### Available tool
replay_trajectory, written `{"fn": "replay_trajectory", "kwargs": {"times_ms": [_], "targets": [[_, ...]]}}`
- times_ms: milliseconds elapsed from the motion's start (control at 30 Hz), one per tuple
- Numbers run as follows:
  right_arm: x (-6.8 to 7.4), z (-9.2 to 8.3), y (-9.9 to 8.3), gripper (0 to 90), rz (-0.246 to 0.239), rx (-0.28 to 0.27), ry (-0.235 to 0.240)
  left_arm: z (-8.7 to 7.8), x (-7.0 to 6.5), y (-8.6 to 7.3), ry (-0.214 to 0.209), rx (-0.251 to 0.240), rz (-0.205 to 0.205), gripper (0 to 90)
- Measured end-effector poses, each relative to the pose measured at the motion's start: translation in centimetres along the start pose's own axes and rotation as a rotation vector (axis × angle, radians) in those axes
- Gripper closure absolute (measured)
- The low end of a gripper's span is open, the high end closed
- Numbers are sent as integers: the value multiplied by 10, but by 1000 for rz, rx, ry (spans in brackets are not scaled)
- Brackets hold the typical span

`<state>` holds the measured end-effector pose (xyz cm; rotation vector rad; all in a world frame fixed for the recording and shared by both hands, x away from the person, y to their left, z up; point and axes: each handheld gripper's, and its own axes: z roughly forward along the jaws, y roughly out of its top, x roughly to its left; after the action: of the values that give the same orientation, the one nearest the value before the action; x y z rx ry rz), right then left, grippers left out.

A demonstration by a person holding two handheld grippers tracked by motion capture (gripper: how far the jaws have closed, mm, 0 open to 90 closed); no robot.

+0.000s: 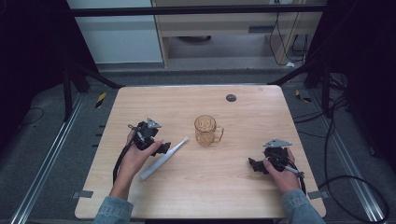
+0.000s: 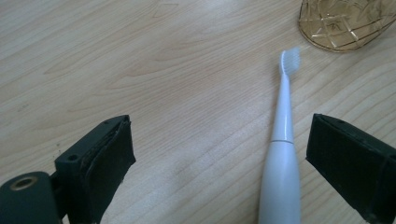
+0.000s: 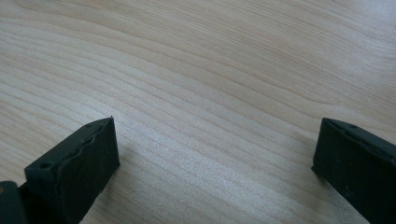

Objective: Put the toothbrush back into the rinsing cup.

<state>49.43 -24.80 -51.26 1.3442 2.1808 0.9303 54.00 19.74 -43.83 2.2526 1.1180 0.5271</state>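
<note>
Step in hand, as I judge it: approach to pick up the toothbrush point(image 2: 281, 158), grasp not yet made. Left tool point(image 2: 219, 163) has jaws wide apart, nothing clamped; the white handle lies flat between them, nearer the right-hand jaw in the left gripper view. Toothbrush lies on the tabletop point(image 1: 243, 186) just left of the amber glass mug point(image 1: 207, 129), bristle end pointing at the mug and near it, not touching. Next move likely calls for shifting a little to centre the handle, lowering, then closing on its thick part.

Left hand point(image 1: 135, 156) reaches in from the near edge, forearm angled toward the mug, tool low over the handle. Right tool point(image 3: 215, 172) is open too, empty, over bare wood, well right of the mug and nearer the person; right hand point(image 1: 280, 172) looks idle.
</note>
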Motion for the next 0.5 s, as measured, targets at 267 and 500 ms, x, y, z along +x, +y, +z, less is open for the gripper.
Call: {"fn": "replay_trajectory", "kwargs": {"times_ms": [267,500], "targets": [[0,0,0,4,-3,-1,0,0,-15,-1,4,55,55,48],[0,0,0,4,-3,-1,0,4,-20,-3,-14,105,92,66]]}}
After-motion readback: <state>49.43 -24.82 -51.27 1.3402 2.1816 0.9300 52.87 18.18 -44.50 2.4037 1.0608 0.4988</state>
